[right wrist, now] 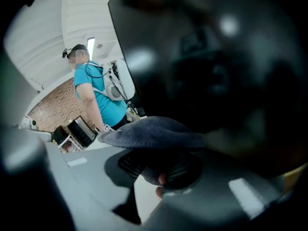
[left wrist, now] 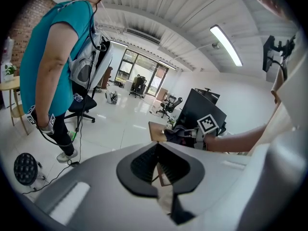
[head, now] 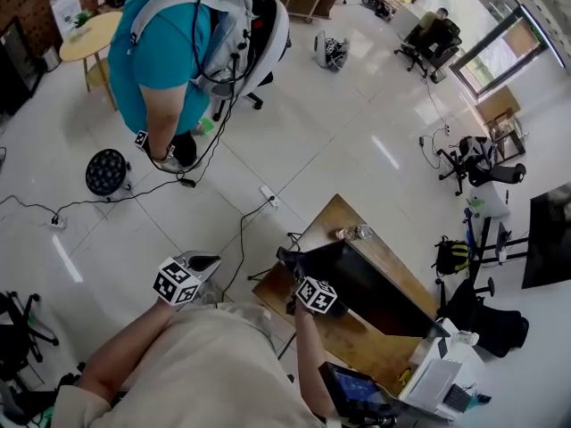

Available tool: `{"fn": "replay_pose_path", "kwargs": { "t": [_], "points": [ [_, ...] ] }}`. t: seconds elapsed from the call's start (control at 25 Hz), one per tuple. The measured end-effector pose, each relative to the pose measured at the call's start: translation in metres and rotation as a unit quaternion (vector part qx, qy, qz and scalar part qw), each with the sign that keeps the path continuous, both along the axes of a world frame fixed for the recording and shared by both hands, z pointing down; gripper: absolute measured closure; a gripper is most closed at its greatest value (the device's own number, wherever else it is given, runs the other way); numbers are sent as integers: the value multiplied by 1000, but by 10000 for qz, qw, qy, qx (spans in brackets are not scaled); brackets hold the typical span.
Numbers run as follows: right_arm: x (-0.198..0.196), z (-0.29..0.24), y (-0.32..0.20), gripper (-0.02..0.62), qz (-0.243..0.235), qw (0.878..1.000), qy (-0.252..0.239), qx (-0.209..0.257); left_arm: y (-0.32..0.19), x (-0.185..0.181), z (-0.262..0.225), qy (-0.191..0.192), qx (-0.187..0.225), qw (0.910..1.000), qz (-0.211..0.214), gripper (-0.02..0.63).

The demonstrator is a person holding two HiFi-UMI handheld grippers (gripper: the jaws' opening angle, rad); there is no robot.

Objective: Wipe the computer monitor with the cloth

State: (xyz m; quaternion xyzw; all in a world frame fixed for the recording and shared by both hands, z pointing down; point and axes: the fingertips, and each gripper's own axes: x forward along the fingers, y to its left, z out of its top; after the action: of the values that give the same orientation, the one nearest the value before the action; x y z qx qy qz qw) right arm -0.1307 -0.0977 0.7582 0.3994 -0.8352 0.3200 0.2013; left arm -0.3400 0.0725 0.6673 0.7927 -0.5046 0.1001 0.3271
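While the head view only gives the layout from above, it shows the right gripper (head: 302,279) held against the near left edge of the monitor (head: 375,288), which stands on a wooden desk (head: 335,217), with a dark bundle of cloth (head: 287,259) at its tip. Grip itself can't be read from up there. The right gripper view settles it: jaws clamped on the grey-blue cloth, which folds over the top of them and lies against the dark screen filling the upper right of that picture; screen is blurred, very close. The left gripper (left wrist: 158,146) is off to the side over bare floor in the head view, well apart from the desk. Its own view shows the pads pressed together at the tips, nothing between them. That same view looks across at the other gripper side-on, marker cube, cloth and the monitor's black back all visible, an angle neither other camera gives. A person in a teal shirt (head: 165,52) with a backpack rig stands on the white tiled floor beyond; seen from above in the head view, from the side in both gripper views. Brick wall shows only behind that person in the gripper views.
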Motion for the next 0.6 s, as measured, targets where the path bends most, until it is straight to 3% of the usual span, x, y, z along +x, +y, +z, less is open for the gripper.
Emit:
{"fn": "replay_pose_path", "kwargs": {
  "t": [0.32,0.6],
  "points": [
    [-10,-86,-7,512,60,9979,-463,449,-20,23,-13,26,139,9996,250,604],
    [-13,-152,-16,512,29,9938,-1016,457,-49,47,-35,143,372,9986,333,604]
  ]
}}
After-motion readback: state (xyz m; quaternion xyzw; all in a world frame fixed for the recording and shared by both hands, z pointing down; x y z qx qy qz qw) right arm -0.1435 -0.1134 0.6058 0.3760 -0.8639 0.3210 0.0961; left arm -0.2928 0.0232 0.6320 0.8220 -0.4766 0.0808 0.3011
